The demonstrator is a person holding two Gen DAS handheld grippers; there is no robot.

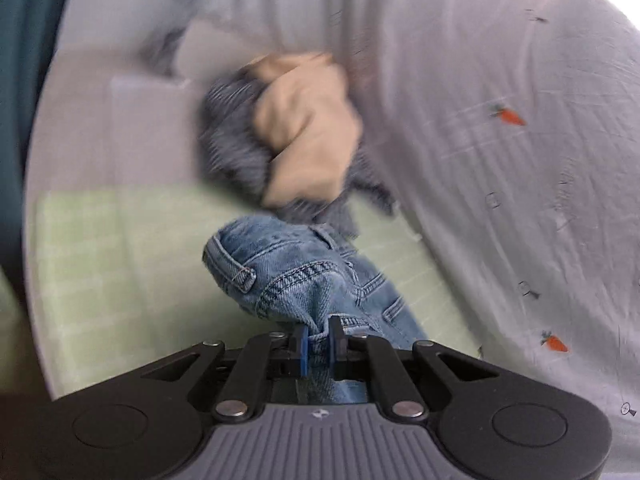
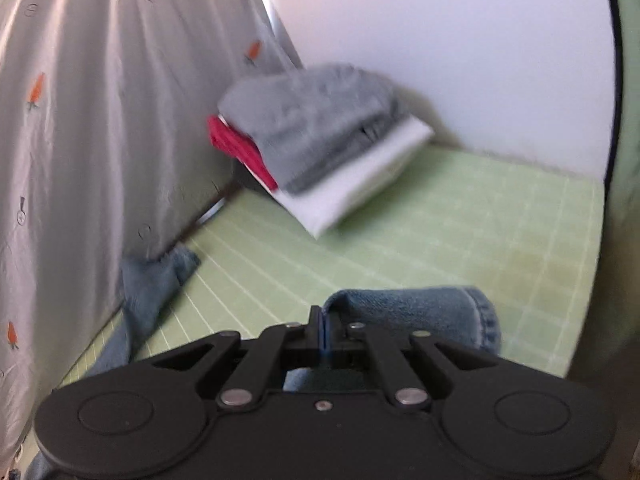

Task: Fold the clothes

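Blue jeans (image 1: 304, 276) hang bunched from my left gripper (image 1: 318, 340), which is shut on a fold near the waistband and belt loop. In the right wrist view my right gripper (image 2: 323, 330) is shut on a hemmed leg end of the jeans (image 2: 420, 316), just above the green grid mat (image 2: 440, 248). Another part of the jeans (image 2: 156, 280) lies at the left, against a person's carrot-print garment (image 2: 80, 120). In the left wrist view a blurred hand (image 1: 308, 132) grips a dark striped handle beyond the jeans.
A stack of folded clothes, grey on top (image 2: 316, 124), red (image 2: 236, 148) and white (image 2: 352, 184) beneath, sits at the back of the mat by a white wall (image 2: 440, 40). The carrot-print garment (image 1: 500, 160) fills the right of the left wrist view.
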